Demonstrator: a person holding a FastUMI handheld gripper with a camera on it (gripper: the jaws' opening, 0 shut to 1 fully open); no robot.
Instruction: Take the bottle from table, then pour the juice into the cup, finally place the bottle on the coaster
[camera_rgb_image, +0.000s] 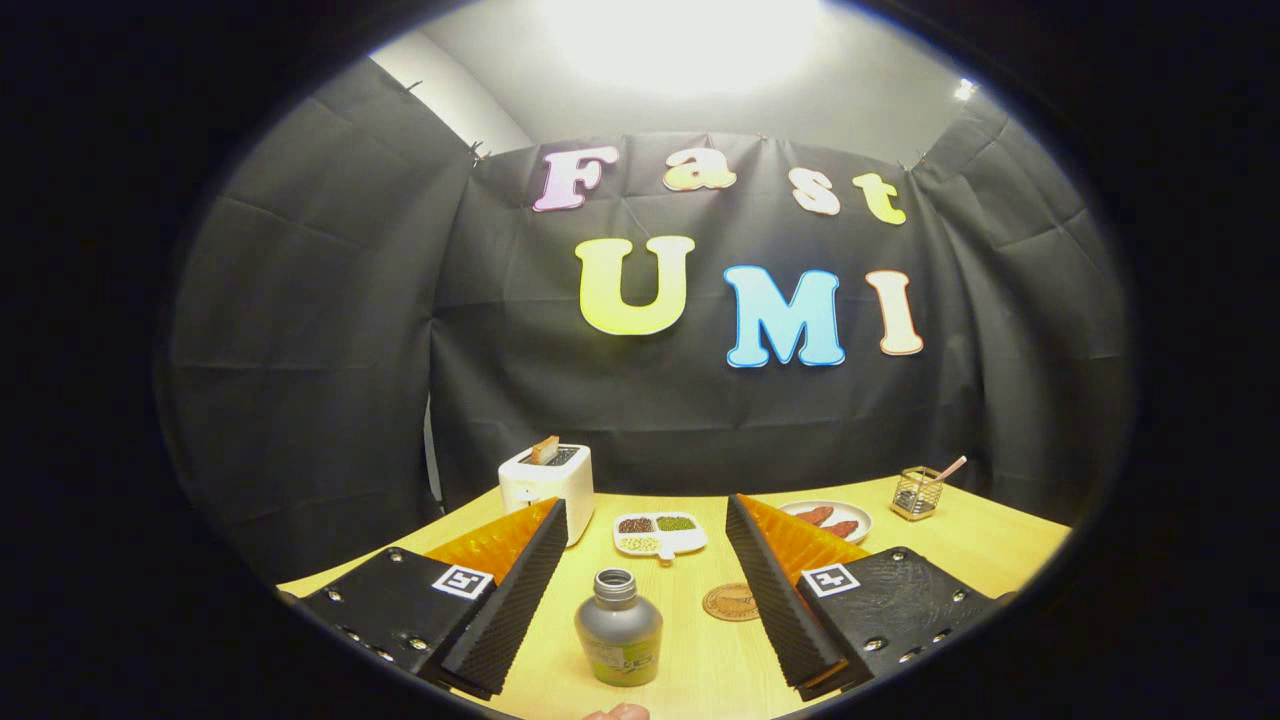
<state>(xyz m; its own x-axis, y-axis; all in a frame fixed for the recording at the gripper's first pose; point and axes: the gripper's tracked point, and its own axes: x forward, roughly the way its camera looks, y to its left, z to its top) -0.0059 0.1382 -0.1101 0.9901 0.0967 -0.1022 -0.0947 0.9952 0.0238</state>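
Bottle (619, 627) stands upright and uncapped on the counter (960, 550), centred between the wide-open fingers of the hand-held gripper (640, 655), coaster (731, 602) just beside it.

Your one camera rides on gripper (640, 585), low over table (960, 550), looking forward along its spread fingers toward booth's back wall. Fisheye, wide field; bottle (619, 628) close between fingers, toaster (546, 480) farther off.

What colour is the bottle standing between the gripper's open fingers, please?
Grey, with a green label low on its body; the bottle shows best in the gripper view.
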